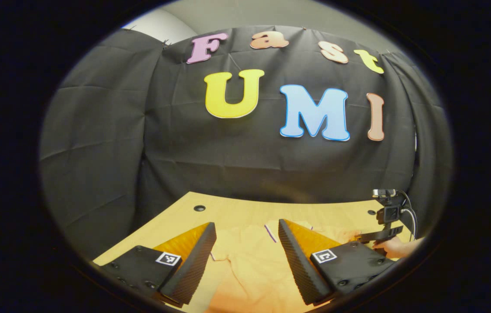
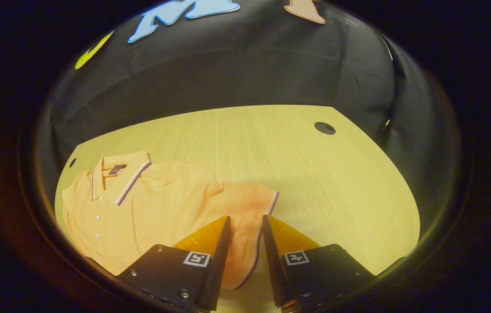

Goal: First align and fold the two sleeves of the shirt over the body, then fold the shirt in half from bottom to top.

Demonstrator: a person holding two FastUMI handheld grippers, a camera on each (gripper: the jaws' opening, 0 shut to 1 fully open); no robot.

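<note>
An orange polo shirt [image 2: 158,204] lies flat on the wooden table [image 2: 315,182], collar [image 2: 119,174] toward the far left, buttons facing up. Its short sleeve [image 2: 250,208] spreads out toward me. My right gripper [image 2: 246,218] is low over that sleeve, partly open, with the striped sleeve hem lying between its fingers, which do not press on it. In the left gripper view, my left gripper [image 1: 246,225] stands wide open above the shirt [image 1: 245,269]. Farther right a hand [image 1: 395,248] holds the right gripper [image 1: 373,237] at the shirt's edge.
The table [image 1: 245,208] has round cable holes, one [image 1: 199,208] at its far left, one [image 2: 324,128] at its far right and one [image 2: 72,162] beyond the collar. Bare wood lies to the right of the sleeve. Black cloth walls close in the table's back and sides.
</note>
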